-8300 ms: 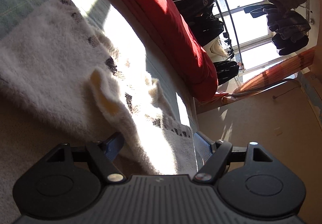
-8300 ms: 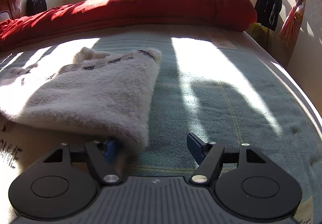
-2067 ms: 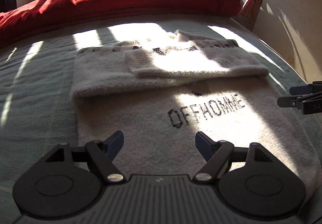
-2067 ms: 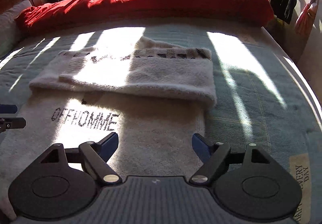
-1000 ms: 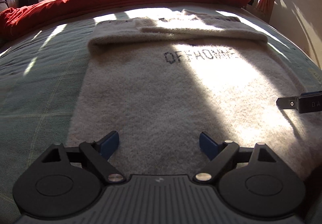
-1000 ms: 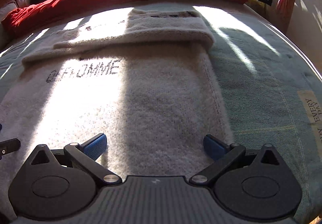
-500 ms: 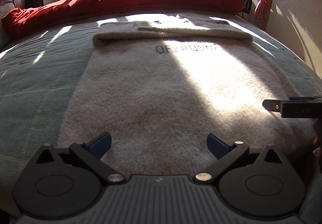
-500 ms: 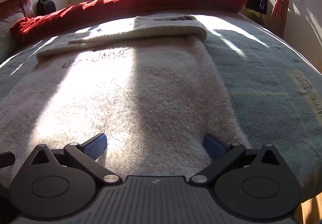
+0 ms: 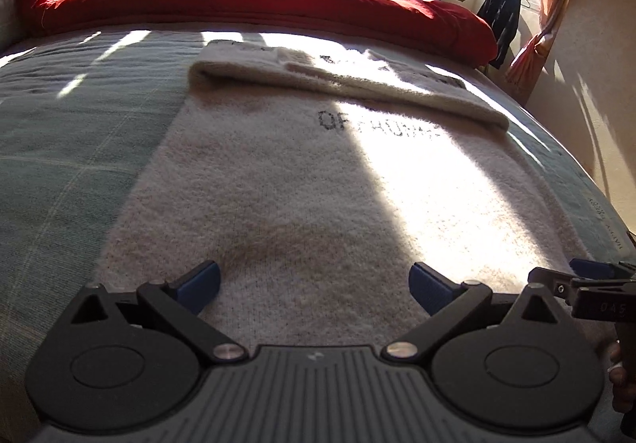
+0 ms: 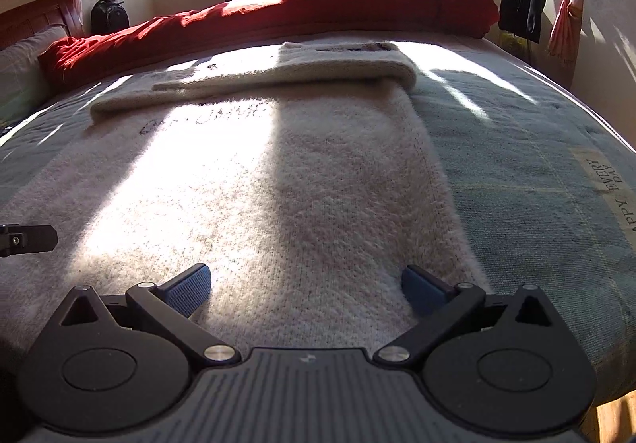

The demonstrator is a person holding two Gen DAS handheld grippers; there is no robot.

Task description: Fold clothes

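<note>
Both hand-held grippers have drawn back down the sweater since a couple of seconds ago, from mid-body beside the lettering to the near hem, and the left one's jaws have spread a touch wider on the way

Left hand-held gripper (image 9: pixel 314 286) now: jaws wide apart, nothing pinched, blue pads hovering over the near left part of the cream sweater (image 9: pixel 302 180). Off its left finger the knit ends and bare green bed cover (image 9: pixel 67 148) runs out wide, plenty of room that side. Ahead of it the black lettering (image 9: pixel 377 127), and beyond that the folded sleeves (image 9: pixel 342 85) lying across the chest as a thick band. Past those, the red duvet (image 9: pixel 254 9) bunched along the far side of the bed

Right hand-held gripper (image 10: pixel 306 290): also spread open and empty, poised over the near right part of the sweater. Just off its right finger the sweater's side edge (image 10: pixel 441 188) runs away up the bed, then clear cover with a printed label (image 10: pixel 604 184); the bed's own edge drops off close beyond that, so less slack there

Looks to me like the sleeves-in step is done and the bottom-up fold is in hand. Next move, I'd judge: each gripper dips, closes on the hem at its own corner, and both lift together and carry it forward over the lettering onto the sleeve band. Keep the two level or the fluffy knit will skew
</note>
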